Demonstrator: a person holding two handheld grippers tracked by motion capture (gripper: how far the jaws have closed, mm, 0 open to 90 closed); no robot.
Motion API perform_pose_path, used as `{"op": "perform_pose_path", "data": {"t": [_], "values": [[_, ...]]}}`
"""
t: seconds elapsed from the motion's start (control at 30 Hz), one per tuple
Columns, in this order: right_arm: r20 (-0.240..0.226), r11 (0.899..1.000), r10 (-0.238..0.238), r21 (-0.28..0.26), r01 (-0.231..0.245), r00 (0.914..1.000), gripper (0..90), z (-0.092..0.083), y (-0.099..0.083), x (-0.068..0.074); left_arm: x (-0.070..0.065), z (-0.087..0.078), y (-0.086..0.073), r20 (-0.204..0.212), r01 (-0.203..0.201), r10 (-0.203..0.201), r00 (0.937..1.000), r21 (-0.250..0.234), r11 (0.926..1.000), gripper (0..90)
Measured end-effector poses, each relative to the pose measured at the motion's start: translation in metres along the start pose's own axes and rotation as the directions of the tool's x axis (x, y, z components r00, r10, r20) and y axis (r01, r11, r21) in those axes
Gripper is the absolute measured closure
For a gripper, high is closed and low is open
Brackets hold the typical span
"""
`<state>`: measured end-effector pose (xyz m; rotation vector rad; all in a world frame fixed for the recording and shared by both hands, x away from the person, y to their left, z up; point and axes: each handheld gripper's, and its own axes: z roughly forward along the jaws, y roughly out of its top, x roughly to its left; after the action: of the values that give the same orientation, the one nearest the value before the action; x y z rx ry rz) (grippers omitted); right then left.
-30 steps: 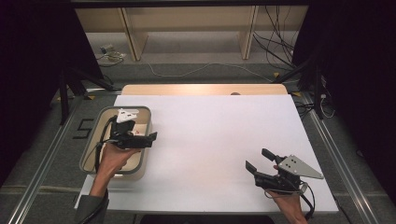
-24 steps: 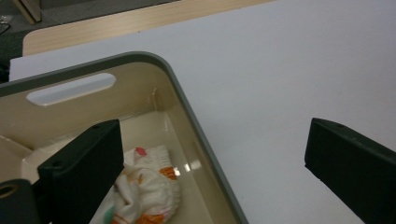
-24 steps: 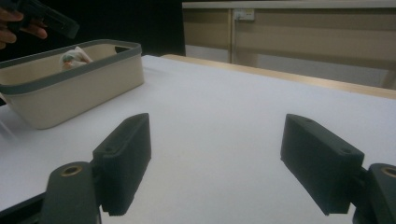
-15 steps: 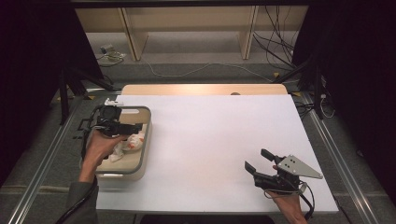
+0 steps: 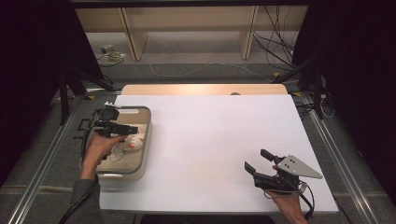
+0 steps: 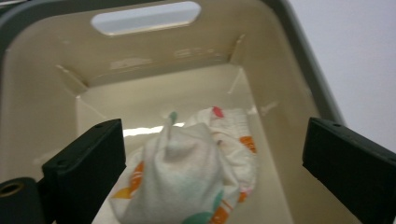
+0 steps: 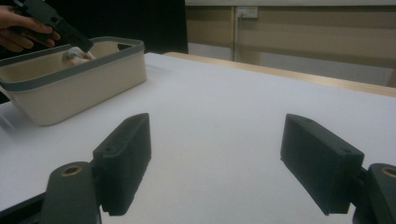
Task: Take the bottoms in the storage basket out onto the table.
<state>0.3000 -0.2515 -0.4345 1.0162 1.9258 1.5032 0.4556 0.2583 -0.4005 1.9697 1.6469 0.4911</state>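
Observation:
A beige bin with a grey rim point(image 5: 148, 140) stands at the left edge of the white table point(image 5: 210, 135). Inside it lies a bunched white cloth point(image 5: 128, 142) printed in orange, green and red. My left gripper point(image 5: 130, 129) hovers over the bin, open. In the left gripper view the cloth point(image 6: 187, 177) rises as a peaked heap between the wide-apart jaws of my left gripper point(image 6: 215, 140), touching neither. My right gripper point(image 5: 258, 161) rests open near the table's front right, with nothing between its fingers. In the right gripper view, that gripper point(image 7: 217, 130) faces the bin point(image 7: 70, 88).
A slot handle point(image 6: 145, 17) is cut in the bin's far wall. A wooden strip point(image 5: 201, 89) borders the table's far edge. Beyond it are shelving legs and floor cables point(image 5: 280, 51). Metal rails point(image 5: 336, 154) run along both sides of the table.
My left gripper has drawn back from the bin's near right part toward its far left end. The cloth below it has come into view. The right gripper has stayed put.

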Motion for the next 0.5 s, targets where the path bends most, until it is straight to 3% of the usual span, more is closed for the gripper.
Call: {"op": "perform_pose_path", "data": {"t": [0.07,0.2,0.5], "values": [[0.002,1.0,-0.003,-0.001,0.003,1.0,25.4,0.0,0.0,0.0,0.002,-0.001,0.0,0.015,0.007,-0.007,0.9999,-0.003,1.0,6.2],[0.001,1.0,-0.003,-0.003,0.003,1.0,25.6,-0.001,0.0,-0.001,0.008,-0.005,0.002,0.003,0.029,-0.029,0.9996,-0.007,0.9995,6.2],[-0.003,1.0,-0.005,0.003,0.005,1.0,25.6,0.0,0.0,0.0,0.019,0.009,-0.006,0.012,0.058,-0.059,0.9982,0.065,0.9962,6.3]]}}
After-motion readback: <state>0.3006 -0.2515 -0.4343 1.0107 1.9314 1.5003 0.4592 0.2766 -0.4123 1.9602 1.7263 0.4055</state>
